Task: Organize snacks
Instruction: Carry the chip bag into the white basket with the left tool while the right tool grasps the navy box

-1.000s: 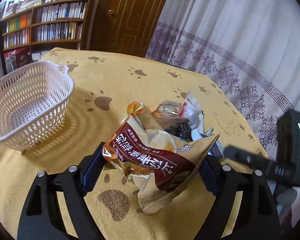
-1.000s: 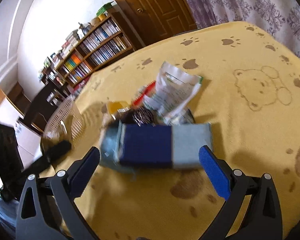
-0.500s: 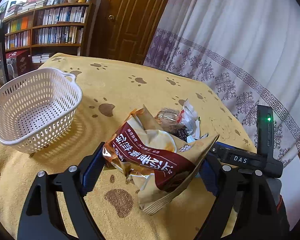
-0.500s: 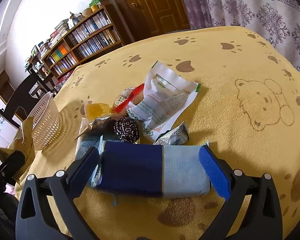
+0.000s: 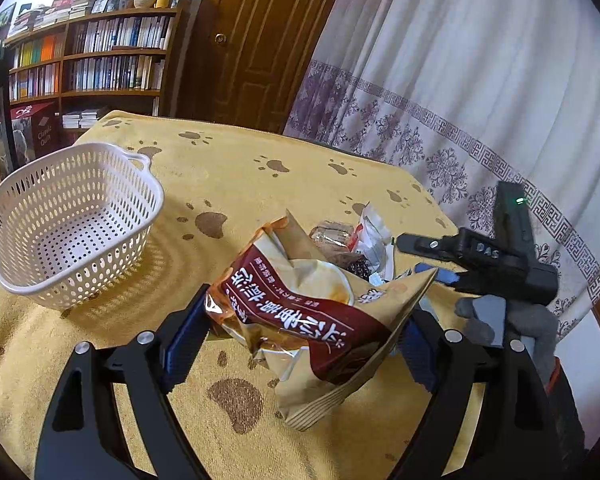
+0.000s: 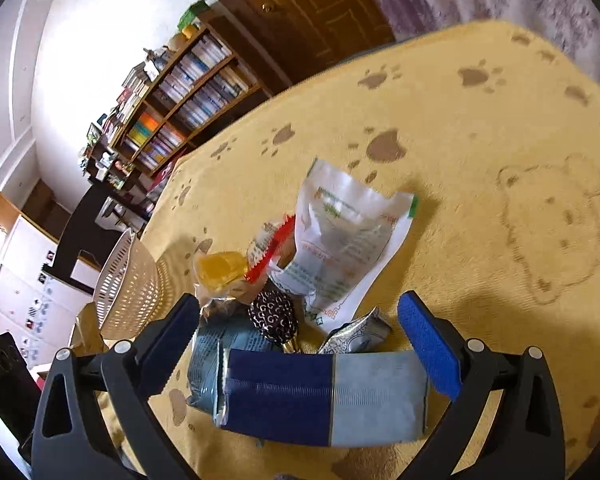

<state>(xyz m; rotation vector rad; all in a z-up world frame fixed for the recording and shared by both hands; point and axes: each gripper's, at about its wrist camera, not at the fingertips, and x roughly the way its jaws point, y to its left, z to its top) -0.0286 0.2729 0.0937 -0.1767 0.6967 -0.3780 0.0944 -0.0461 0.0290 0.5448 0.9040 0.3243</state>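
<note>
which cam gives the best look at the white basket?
Left wrist. The white basket is whole there: perforated walls, rim, both handles, nothing visible inside. It stands left of the brown snack bag clamped in the left gripper. Right wrist shows only a side-on sliver, cut off by a gripper finger.

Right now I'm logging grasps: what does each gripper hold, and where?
Left gripper clamps the brown bag across its side edges. Right gripper grips the blue packet by its ends.
</note>
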